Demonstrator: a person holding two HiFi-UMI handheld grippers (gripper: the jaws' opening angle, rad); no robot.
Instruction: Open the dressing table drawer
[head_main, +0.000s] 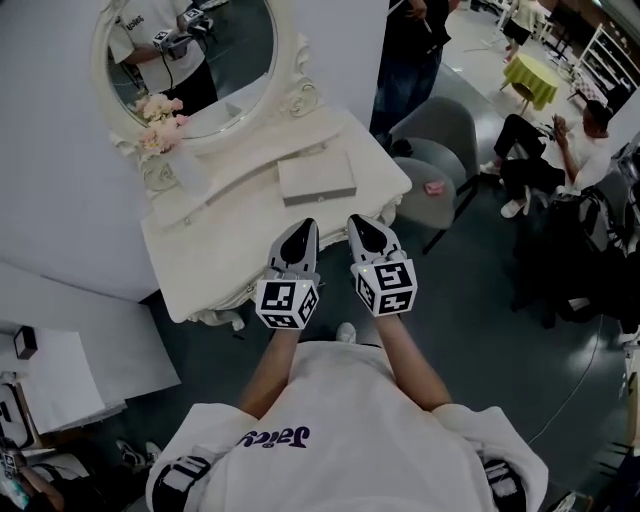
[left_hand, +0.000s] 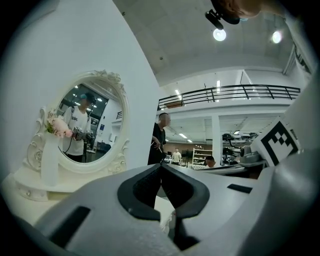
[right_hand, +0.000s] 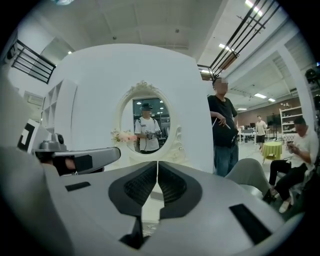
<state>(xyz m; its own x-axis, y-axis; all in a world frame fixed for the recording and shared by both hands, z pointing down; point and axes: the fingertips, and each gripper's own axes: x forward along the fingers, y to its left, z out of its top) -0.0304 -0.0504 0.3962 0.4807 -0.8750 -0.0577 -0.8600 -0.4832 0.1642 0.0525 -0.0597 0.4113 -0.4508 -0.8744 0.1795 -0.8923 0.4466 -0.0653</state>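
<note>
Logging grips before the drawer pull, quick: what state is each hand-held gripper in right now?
Left hand-held gripper: closed, nothing between its jaws.
Right hand-held gripper: closed, nothing between its jaws.

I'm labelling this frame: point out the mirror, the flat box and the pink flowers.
mirror (head_main: 238, 58), head view, its glass.
flat box (head_main: 316, 178), head view, its lid.
pink flowers (head_main: 163, 133), head view, the blooms.

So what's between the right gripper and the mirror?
A flat white box lies on the table there, between the right gripper and the mirror. The head view shows it.
</note>
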